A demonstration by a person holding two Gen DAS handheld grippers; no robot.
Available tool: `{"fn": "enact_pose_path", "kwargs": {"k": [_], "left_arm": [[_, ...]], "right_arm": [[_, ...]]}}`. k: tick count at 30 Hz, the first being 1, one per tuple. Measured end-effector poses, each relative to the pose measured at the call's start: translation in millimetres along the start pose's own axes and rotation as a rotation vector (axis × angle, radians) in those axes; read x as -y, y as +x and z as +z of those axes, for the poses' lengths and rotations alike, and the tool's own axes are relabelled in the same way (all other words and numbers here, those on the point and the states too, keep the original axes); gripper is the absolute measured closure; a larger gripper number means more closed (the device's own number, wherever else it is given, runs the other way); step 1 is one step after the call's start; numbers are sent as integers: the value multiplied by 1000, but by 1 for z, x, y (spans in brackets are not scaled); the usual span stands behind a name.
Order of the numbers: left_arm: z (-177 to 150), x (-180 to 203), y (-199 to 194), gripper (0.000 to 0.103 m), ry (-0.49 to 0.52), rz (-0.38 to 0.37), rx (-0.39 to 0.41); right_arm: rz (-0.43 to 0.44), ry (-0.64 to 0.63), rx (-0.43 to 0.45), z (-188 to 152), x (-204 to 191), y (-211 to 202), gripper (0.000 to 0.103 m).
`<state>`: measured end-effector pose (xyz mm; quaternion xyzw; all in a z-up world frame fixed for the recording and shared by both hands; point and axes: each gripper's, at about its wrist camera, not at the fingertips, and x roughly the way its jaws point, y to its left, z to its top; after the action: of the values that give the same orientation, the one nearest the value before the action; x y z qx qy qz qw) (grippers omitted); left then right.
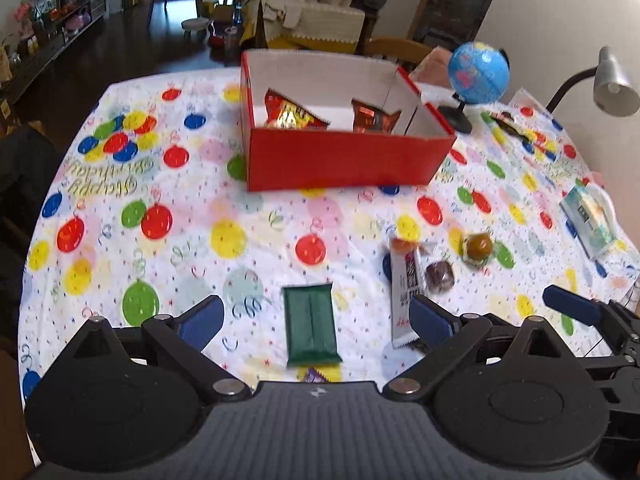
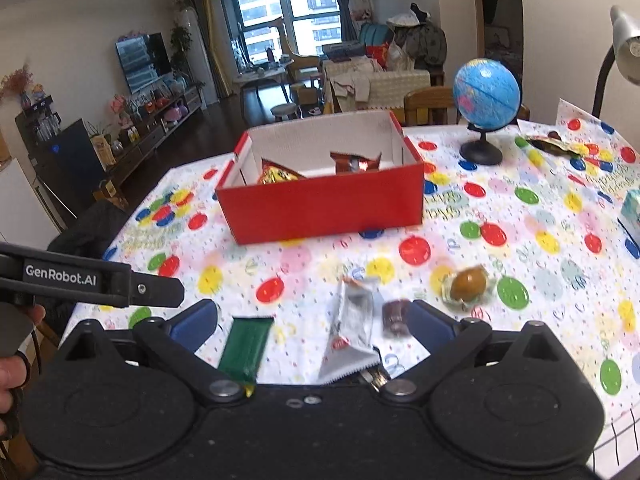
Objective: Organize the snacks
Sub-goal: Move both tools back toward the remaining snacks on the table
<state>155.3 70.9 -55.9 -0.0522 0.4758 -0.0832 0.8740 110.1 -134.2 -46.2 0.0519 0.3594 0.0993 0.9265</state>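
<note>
The snacks are in two lots: some already sit in the red box [image 1: 344, 160] at the middle of the counter [image 1: 192, 248], the rest lie loose on the cloth near the front edge. Inside the box a red and yellow packet [image 1: 290, 114] leans at the left and a red foil packet [image 1: 374, 117] lies to its right; the box is open at the top, white inside.

Out on the balloon-print cloth, a green bar [image 1: 311, 328] lies lengthwise just ahead of the left gripper [image 1: 316, 320], between its two blue-padded fingers [image 1: 202, 322] without touching either. The jaws stand wide apart and hold nothing. To the right of the bar is a white wrapper [image 1: 406, 304], with an orange candy [image 1: 400, 245] at its far end and a dark brown candy [image 1: 439, 277] just beside it. A little further right sits a round brown sweet [image 1: 478, 247] in a clear wrapper.

The right gripper [image 2: 314, 324] hangs over the same lot, its jaws also spread and empty; in its view the white wrapper [image 2: 352, 332] lies between the fingers and the dark candy [image 2: 396, 318] is close against the right-hand pad [image 2: 430, 320]. The left gripper's arm [image 2: 100, 278] reaches in from the side there, with part of a hand [image 2: 16, 364] behind it.

Beyond the box, on the right, stands a small blue globe [image 1: 478, 74] on a black stand, a desk lamp [image 1: 612, 84] bends over the corner, and a pale packet [image 1: 590, 220] lies near the right edge
</note>
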Motion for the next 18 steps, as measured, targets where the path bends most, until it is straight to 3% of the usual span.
{"fn": "enact_pose_path", "kwargs": {"k": [11,18], "left_arm": [[-25,-9,38,3,-70,17,-110],[-38,-10,63,3,-59,55,-171]], "right_arm": [[-65,-49,-93,-34,18,27,5],[-60,-122,-168,-50,22,51,12]]}}
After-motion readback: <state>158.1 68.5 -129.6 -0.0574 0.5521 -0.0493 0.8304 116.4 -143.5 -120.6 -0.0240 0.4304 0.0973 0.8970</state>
